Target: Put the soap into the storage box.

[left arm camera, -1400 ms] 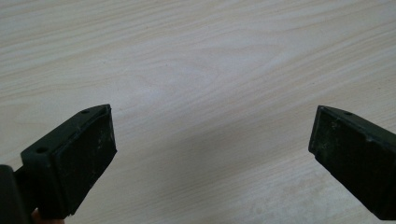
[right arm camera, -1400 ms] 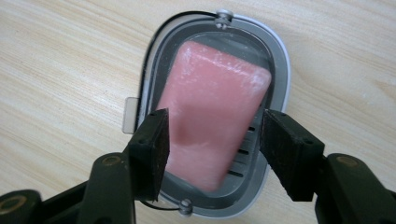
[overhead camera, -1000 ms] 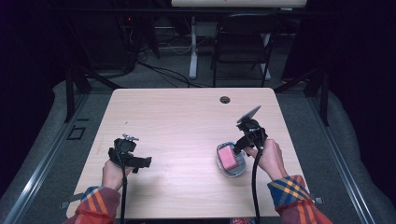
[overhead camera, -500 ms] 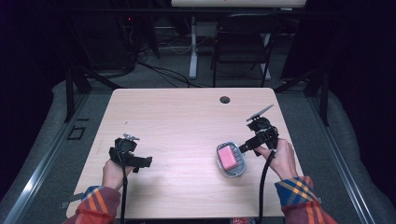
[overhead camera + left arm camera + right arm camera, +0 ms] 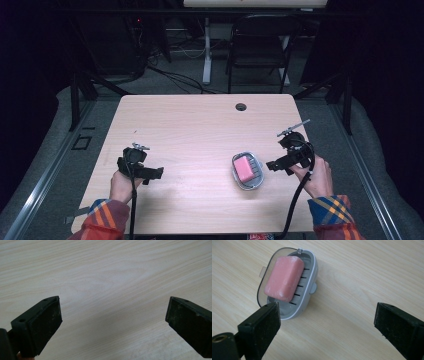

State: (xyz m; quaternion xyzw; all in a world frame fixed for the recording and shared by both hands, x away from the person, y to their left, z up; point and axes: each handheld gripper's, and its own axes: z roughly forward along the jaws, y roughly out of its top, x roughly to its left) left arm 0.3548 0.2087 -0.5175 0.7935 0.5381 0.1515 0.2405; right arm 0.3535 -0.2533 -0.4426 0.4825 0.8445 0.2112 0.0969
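Pink bar of soap (image 5: 284, 278) lying slantwise in a grey soap dish (image 5: 309, 287), resting on the slotted drain insert, one end riding up over the clear tinted rim at the far left of the right gripper view. No stamp, brand or lettering readable on the bar; none on the dish either. In the high view, soap (image 5: 243, 169) and dish (image 5: 256, 178) sitting on the right half of the wooden table (image 5: 200, 125), toward the near edge.

Just right of the dish, right gripper (image 5: 272, 165) held in the person's right hand (image 5: 316, 175), jaws aimed at the dish but clear of it, a strip of bare wood between. Jaws have just been opening and now spread wide, nothing between them; in the right gripper view (image 5: 325, 326), left jaw tip overlapping the near end of the dish in the picture only, no contact visible, right jaw over bare table. Cable trailing down to the near edge.

Well apart, on the left half of the table, left gripper (image 5: 159, 174) in the left hand (image 5: 122, 184), pointing right, low over the surface. Jaws released and wide apart in the left gripper view (image 5: 113, 322), pale wood grain between them.

Small round dark hole (image 5: 241, 106) near the far edge of the table. Plaid cuffs at both wrists. Beyond the table, a dark chair (image 5: 257, 50), cables on a grey floor.
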